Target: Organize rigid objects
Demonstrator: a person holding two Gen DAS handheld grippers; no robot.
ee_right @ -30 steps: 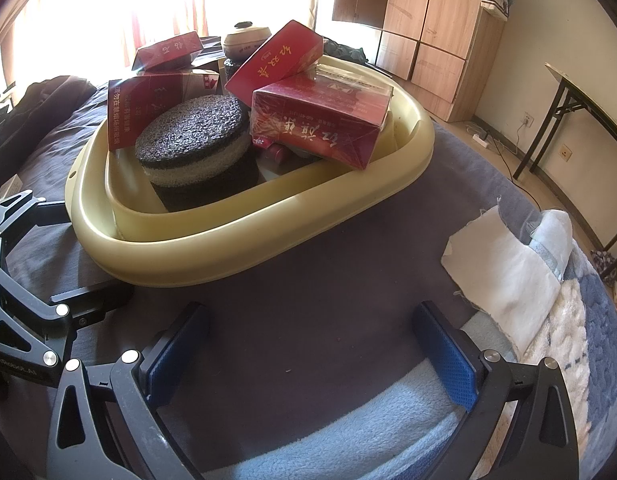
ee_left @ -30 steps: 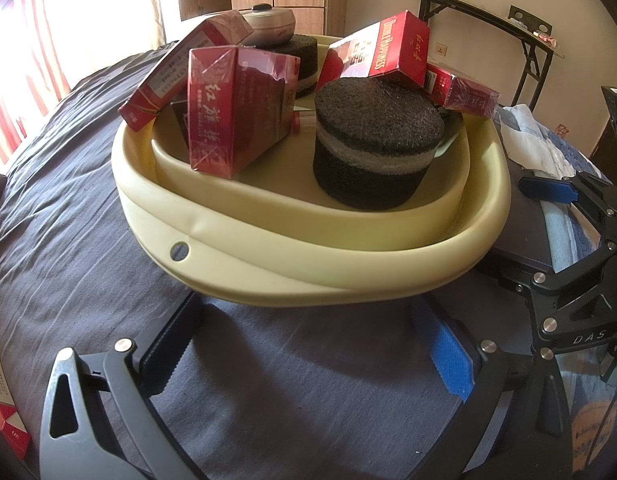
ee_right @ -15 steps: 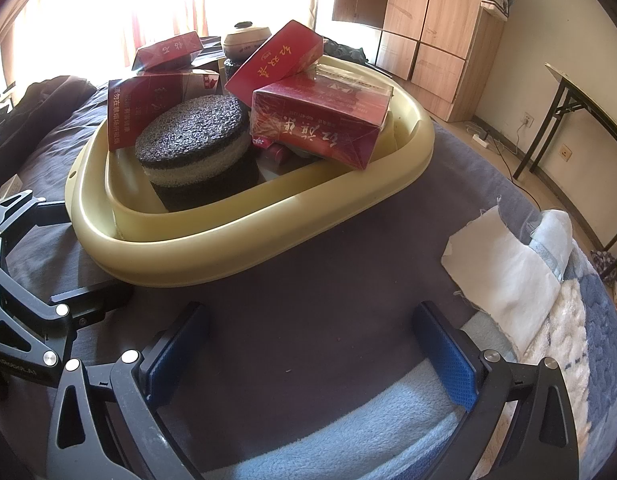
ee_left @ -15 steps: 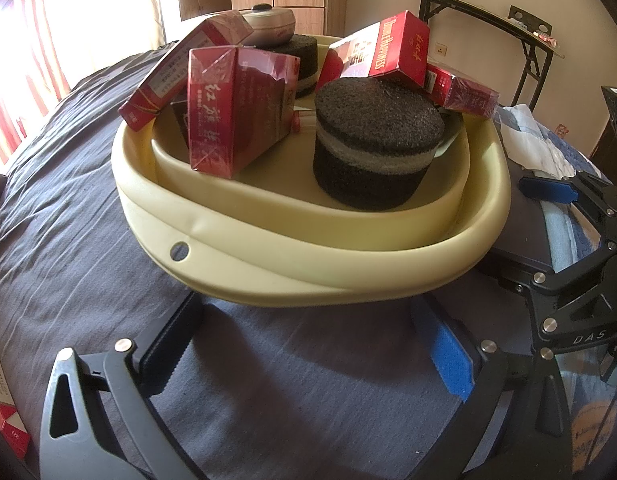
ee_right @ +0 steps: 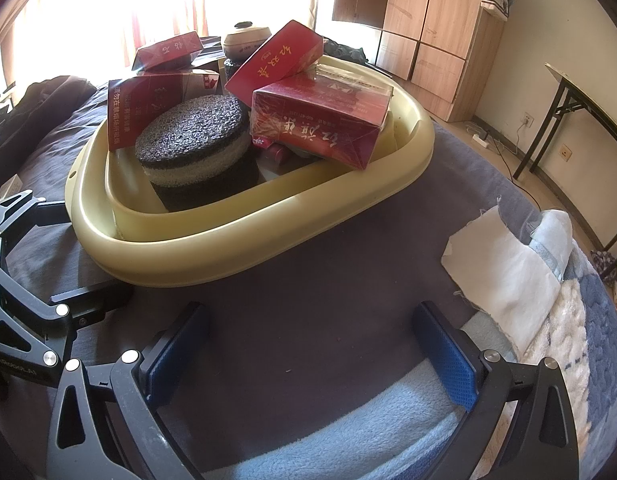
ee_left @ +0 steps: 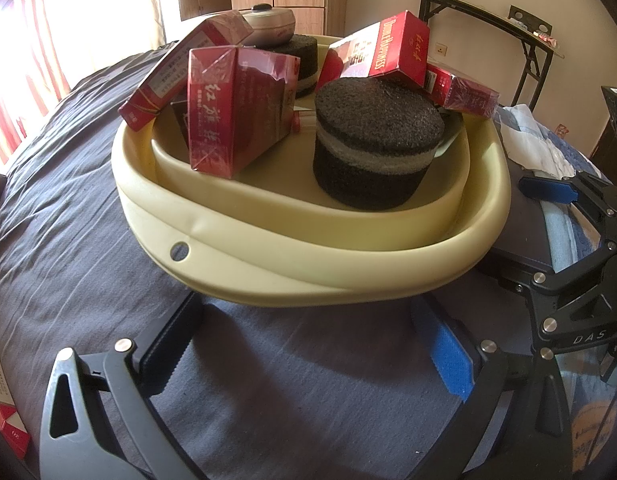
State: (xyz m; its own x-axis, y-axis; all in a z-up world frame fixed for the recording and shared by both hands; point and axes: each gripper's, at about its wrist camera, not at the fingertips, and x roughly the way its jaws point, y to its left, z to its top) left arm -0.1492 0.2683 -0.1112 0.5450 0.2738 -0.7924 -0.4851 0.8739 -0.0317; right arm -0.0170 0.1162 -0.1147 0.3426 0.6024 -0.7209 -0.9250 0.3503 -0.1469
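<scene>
Both hand-held grippers, left (ee_left: pixel 308 344) and right (ee_right: pixel 308 344), hover spread and empty over the bed (ee_left: pixel 68 208), near the basin (ee_left: pixel 348 256). Red boxes (ee_left: pixel 236 116) and foam pucks (ee_left: pixel 376 148) fill it, so sorting looks nearly finished; one box (ee_left: pixel 4 424) lies outside.

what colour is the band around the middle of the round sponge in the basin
Pale grey, between two black layers of the round sponge in the basin; clearest in the left wrist view.
</scene>
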